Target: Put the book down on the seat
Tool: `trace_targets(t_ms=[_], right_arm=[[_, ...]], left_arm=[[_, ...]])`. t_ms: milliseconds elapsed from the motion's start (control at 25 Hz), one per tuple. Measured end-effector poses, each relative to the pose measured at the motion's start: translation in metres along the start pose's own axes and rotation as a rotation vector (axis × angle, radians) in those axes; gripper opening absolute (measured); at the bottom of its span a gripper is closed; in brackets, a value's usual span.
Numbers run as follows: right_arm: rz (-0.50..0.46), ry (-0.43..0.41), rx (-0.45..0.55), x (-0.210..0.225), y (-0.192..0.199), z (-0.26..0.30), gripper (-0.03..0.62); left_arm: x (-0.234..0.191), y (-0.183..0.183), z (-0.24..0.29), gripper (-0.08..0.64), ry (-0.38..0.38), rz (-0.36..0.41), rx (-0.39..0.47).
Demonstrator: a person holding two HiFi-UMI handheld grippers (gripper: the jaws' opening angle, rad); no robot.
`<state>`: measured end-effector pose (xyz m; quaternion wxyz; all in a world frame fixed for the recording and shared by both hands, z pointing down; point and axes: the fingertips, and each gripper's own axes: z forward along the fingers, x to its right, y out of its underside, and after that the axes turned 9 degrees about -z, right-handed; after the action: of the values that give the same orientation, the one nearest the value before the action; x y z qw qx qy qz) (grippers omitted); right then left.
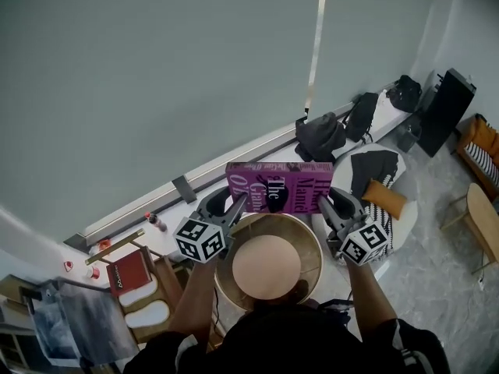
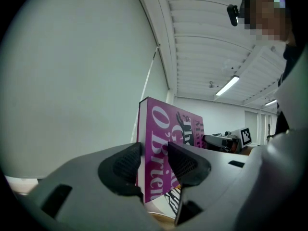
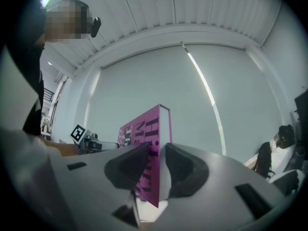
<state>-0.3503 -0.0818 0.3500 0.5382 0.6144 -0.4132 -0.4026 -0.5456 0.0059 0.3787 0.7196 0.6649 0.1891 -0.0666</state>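
Note:
A thick purple book (image 1: 279, 187) with white and black lettering stands upright on its long edge, held in the air between both grippers. My left gripper (image 1: 238, 205) is shut on its left end and my right gripper (image 1: 326, 201) on its right end. Just below and nearer to me is a round wooden seat (image 1: 310, 236) with a peach cushion (image 1: 267, 267). In the left gripper view the book (image 2: 161, 138) sits between the black pads (image 2: 120, 165) of that gripper (image 2: 153, 165). In the right gripper view the book's end (image 3: 156, 129) is pinched by the right gripper (image 3: 155, 165).
A white chair (image 1: 405, 209) with a striped cloth and an orange cushion (image 1: 384, 198) stands to the right. Black bags (image 1: 320, 135) lie on the window ledge behind. A red book (image 1: 127, 271) rests on a wooden stool at the left. A wooden table (image 1: 485, 216) is at the far right.

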Motion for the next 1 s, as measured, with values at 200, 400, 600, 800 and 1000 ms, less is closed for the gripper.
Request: trace_targets(t_ms=[200,400,600,800,1000], right_arm=[[-0.014,0.09,-0.004,0.023,-0.002,-0.035,0.125],[-0.018,0.163,0.001,0.045,-0.006,-0.071,0.124],[-0.016,0.203,0.018,0.064,-0.01,-0.115,0.124],[-0.007,0.228,0.013,0.08,-0.01,-0.158,0.124],[-0.012,0.238,0.003,0.093,-0.017,-0.19,0.124]], left_arm=[[0.026,0.007,0.035,0.187,0.089,0.009,-0.034],[0.059,0.013,0.062,0.184,0.159,0.026,-0.056],[0.1,0.023,0.083,0.184,0.198,0.044,-0.082],[0.14,0.037,0.099,0.184,0.222,0.047,-0.092],[0.172,0.049,0.107,0.184,0.234,0.04,-0.104]])
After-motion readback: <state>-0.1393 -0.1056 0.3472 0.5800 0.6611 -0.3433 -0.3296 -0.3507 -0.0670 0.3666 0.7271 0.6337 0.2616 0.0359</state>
